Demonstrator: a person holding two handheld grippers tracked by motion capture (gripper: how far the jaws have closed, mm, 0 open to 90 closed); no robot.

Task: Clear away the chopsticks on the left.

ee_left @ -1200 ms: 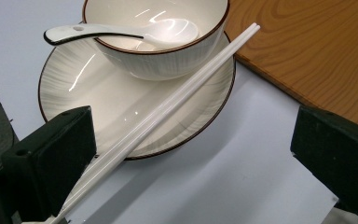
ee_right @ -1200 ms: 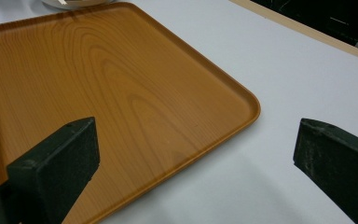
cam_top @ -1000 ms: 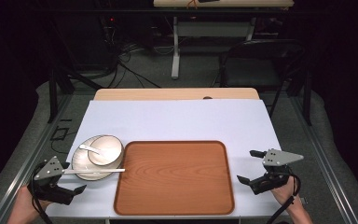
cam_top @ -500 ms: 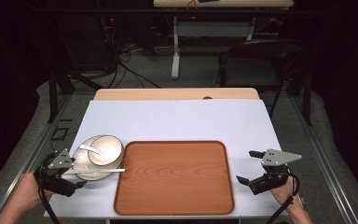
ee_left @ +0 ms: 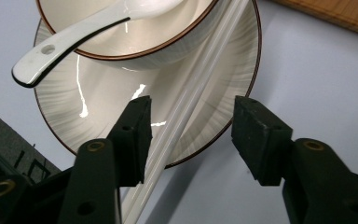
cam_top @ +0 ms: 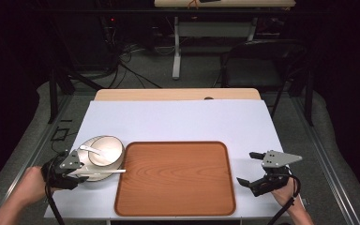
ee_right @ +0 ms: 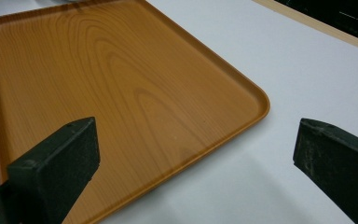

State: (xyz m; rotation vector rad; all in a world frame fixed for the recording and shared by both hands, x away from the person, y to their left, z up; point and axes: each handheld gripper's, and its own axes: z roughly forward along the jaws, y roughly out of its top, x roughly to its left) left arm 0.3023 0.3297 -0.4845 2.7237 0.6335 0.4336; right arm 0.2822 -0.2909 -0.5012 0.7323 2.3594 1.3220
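In the high view, the left gripper [cam_top: 77,169] has slid in from the lower-left corner to the plate [cam_top: 90,174] beside the one empty tray [cam_top: 176,177]; the right gripper [cam_top: 251,169] waits wide at lower right. In the left gripper view, its jaws have just been closing, half-narrowed astride the plate's rim and two white chopsticks [ee_left: 186,100], not yet pinching, likely a pick-up; one bowl [ee_left: 135,30] and one spoon [ee_left: 70,39] sit at the top.

Left gripper [cam_top: 82,169] at lower left of high view, held in left hand [cam_top: 33,183], forearm entering from bottom left corner, jaws pointing right. Jaws just been closing, now half apart, gap showing between pads [ee_left: 137,126] in left gripper view. Right gripper [cam_top: 249,168] at lower right of high view, gripped by right hand [cam_top: 286,190], forearm rising from bottom edge, jaws pointing left, spread wide, nothing between them.
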